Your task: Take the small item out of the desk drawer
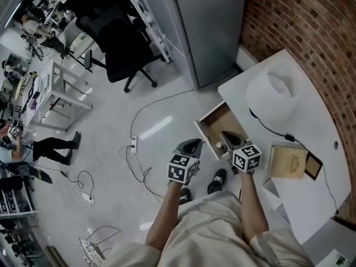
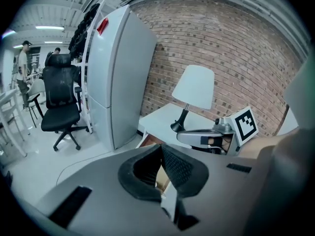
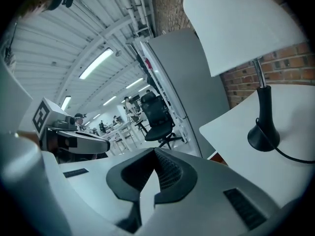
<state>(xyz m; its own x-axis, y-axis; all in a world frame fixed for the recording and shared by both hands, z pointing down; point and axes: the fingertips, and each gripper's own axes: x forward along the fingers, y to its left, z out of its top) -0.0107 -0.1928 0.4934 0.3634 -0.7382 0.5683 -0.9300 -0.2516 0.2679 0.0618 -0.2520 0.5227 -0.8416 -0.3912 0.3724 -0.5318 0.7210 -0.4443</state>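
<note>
— How do your jaws stand?

— Both pairs are together with nothing in them. On my left gripper (image 2: pixel 159 149) the ribbed black pads meet in a narrow V, and my right gripper (image 3: pixel 155 154) is the same, its dark cross-hatched pads pressed tip to tip in their smooth grey housing.

— And the drawer?

— The drawer (image 1: pixel 218 121) is pulled out of the desk (image 1: pixel 311 127), a shallow box of brown wood with pale edges. The desk top is flat matte white with a rounded front. From the head view, my right gripper hangs over the drawer's near end, and my left is just outside its open corner, above the glossy grey floor (image 1: pixel 111 115).

— Can you see the small item?

— There is a little pale thing, the small item (image 1: pixel 219 146), lying in the near end of the drawer, just beside my right jaws. It is too small for me to tell its shape or material, or whether the tips touch it.

— What else is on the desk?

— A lamp (image 1: pixel 271 96) with a smooth white cone shade on a thin stem and a black flared base, and a flat tan square box (image 1: pixel 287 161). Rough red brick wall (image 1: pixel 300 26) stands behind.
</note>
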